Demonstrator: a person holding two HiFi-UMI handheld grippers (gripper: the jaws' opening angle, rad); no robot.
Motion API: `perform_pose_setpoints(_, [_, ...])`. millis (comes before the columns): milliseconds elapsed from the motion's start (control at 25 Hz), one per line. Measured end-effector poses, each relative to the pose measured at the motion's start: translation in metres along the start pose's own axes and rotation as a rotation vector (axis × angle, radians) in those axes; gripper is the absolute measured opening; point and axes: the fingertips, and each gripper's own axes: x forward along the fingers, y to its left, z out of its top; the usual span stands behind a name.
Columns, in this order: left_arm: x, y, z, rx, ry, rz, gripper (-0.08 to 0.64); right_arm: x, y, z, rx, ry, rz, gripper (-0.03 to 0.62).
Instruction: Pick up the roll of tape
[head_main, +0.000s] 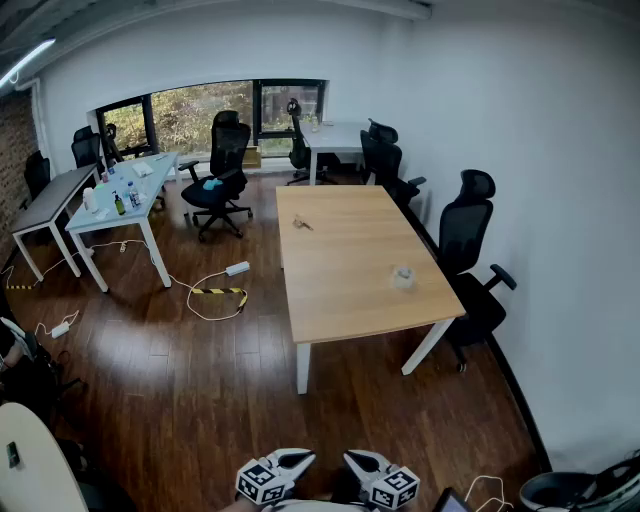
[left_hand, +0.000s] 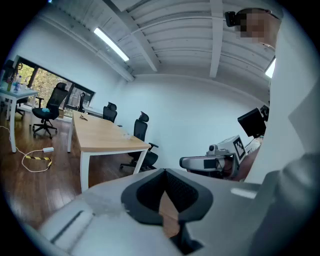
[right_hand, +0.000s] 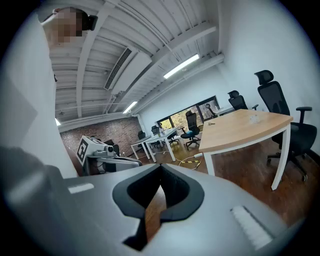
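The roll of tape (head_main: 403, 277) is a small pale ring lying on the right half of the long wooden table (head_main: 340, 300), far ahead of me. It also shows faintly as the tape (left_hand: 126, 135) in the left gripper view and as the tape (right_hand: 255, 118) in the right gripper view. Both grippers are held low and close together at the bottom of the head view, well short of the table. My left gripper (head_main: 292, 462) (left_hand: 165, 172) is shut with nothing in it. My right gripper (head_main: 364, 462) (right_hand: 160, 167) is likewise shut and holds nothing.
Black office chairs (head_main: 470, 235) stand along the table's right side, near the white wall. A small object (head_main: 300, 223) lies at the table's far end. A white desk (head_main: 120, 205) with bottles is at the left, and cables (head_main: 215, 293) lie on the wooden floor.
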Motion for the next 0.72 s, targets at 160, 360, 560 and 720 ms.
perform_pose_setpoints(160, [0.036, 0.014, 0.024, 0.017, 0.004, -0.010, 0.006, 0.002, -0.037, 0.022, -0.016, -0.009, -0.012, 0.006])
perform_pose_setpoints(360, [0.082, 0.025, 0.050, 0.045, 0.017, -0.029, 0.006, 0.000, -0.088, 0.049, -0.018, -0.023, -0.034, 0.006])
perform_pose_setpoints(560, [0.124, 0.035, 0.079, 0.098, 0.040, -0.047, 0.006, 0.002, -0.136, 0.077, -0.076, -0.022, -0.081, 0.006])
perform_pose_setpoints(720, [0.157, 0.050, 0.097, 0.099, 0.060, -0.029, 0.006, -0.004, -0.171, 0.093, -0.120, -0.001, -0.101, 0.006])
